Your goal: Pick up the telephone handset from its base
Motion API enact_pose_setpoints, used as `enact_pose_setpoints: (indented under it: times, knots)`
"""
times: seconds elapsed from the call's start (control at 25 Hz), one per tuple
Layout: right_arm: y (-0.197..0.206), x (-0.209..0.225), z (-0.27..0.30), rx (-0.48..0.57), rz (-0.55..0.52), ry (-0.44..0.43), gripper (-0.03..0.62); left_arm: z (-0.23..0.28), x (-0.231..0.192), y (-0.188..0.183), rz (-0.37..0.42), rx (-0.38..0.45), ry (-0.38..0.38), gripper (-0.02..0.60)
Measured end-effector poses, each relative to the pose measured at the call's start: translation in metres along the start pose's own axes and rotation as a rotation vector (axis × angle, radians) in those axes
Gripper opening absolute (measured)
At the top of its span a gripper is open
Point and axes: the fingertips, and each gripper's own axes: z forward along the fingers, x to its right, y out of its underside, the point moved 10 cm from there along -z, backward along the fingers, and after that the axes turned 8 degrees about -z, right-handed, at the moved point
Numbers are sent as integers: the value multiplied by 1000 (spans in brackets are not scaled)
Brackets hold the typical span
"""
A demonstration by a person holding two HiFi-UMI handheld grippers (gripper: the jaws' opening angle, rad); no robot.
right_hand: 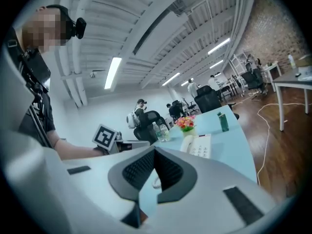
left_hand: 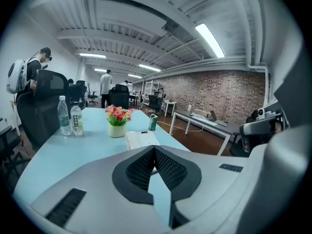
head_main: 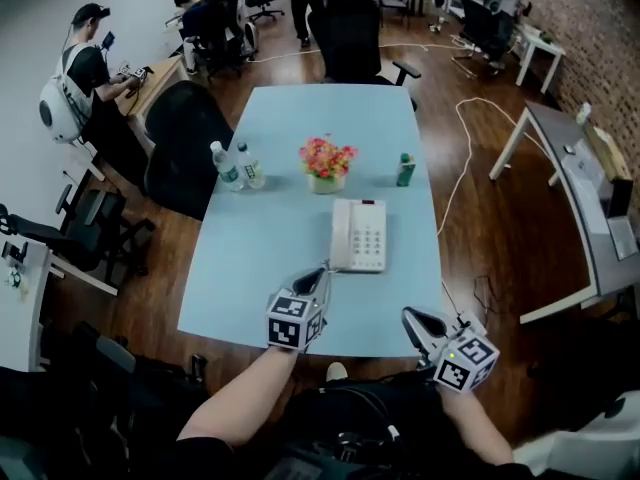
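Telephone handset (head_main: 342, 234) lay on one base (head_main: 372, 236); two bottles (head_main: 228, 166), one flowerpot (head_main: 327, 163) and one can (head_main: 405, 170) stood beyond; jaws of left gripper (head_main: 322, 271) and right gripper (head_main: 410, 316) were together, empty.

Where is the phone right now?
In the head view, the phone sits on the blue table, between the flowers and the left gripper.

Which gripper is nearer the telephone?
Left. The left gripper sits just off the near left corner of the telephone; the right gripper hangs farther back, by the table edge.
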Motion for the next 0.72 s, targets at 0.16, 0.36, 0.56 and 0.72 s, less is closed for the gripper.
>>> enact_pose_setpoints:
  times: [0.16, 0.36, 0.56, 0.72]
  knots:
    - [8, 10, 7, -31, 14, -6, 19, 32, -16, -2, -31, -42, -26, 38]
    - [-3, 40, 20, -58, 3, -24, 18, 92, -30, -13, -69, -62, -103, 217]
    - [-15, 72, 29, -79, -4, -86, 19, 162, -41, -17, -122, -152, -212, 250]
    - [-19, 93, 27, -88, 3, -112, 18, 210, -50, -15, -110, -211, -298, 250]
